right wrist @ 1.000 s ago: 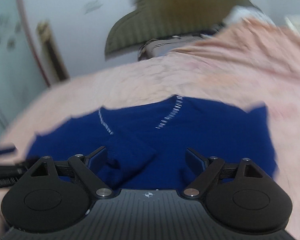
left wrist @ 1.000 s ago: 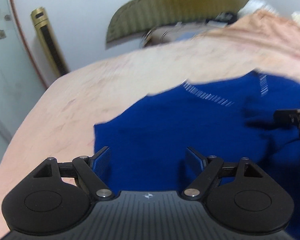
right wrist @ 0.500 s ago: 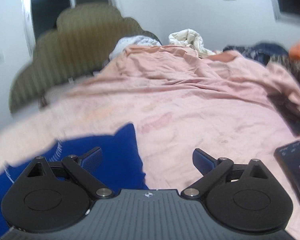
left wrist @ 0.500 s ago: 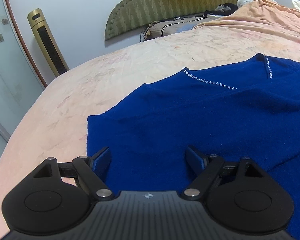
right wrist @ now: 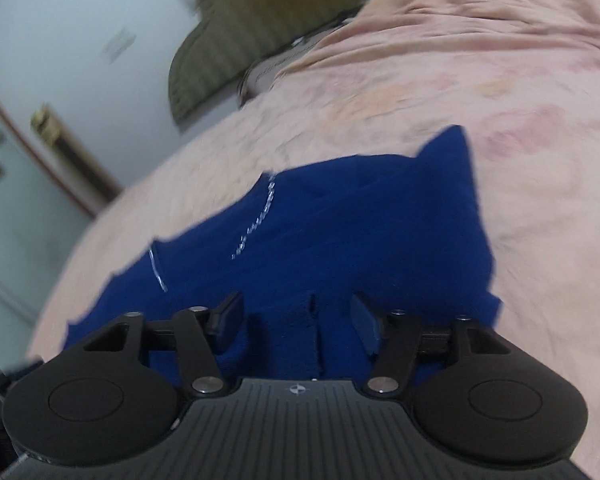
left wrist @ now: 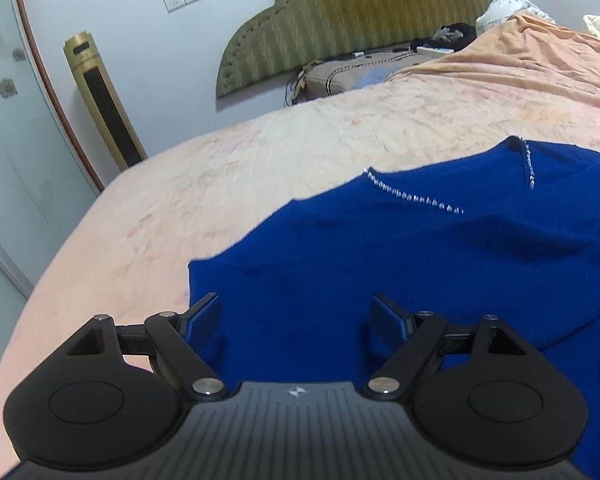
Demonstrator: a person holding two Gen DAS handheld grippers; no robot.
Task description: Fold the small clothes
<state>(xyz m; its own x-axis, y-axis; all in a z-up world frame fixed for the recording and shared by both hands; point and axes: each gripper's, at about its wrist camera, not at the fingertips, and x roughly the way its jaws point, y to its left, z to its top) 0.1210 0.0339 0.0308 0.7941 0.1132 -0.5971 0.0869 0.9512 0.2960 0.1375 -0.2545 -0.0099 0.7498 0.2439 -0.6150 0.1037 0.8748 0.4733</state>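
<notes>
The bed (left wrist: 260, 168) is the landmark: a wide peach sheet whose left edge curves down toward a pale wall and a gold tower fan (left wrist: 104, 108) standing just off that edge. At the far end rises a green padded headboard (left wrist: 360, 12), with a rumpled orange blanket (left wrist: 540, 52) heaped to its right. Between the top and the headboard, and between the top and the bed's left edge, the sheet lies bare and open.

The blue top (left wrist: 400, 264) lies spread on the near part of the bed, a deep royal blue knit with a row of small silver beads along its neckline. Its left corner sits well in from the bed's left edge; in the right wrist view a pointed corner of the top (right wrist: 448, 148) sticks up toward the headboard.

The left gripper (left wrist: 296, 316) hovers over the top's near left corner, jaws spread wide, nothing pinched. The right gripper (right wrist: 296, 320) has just been closing; a raised fold of blue cloth stands between its jaws, but the pads are not yet pressing on it.
</notes>
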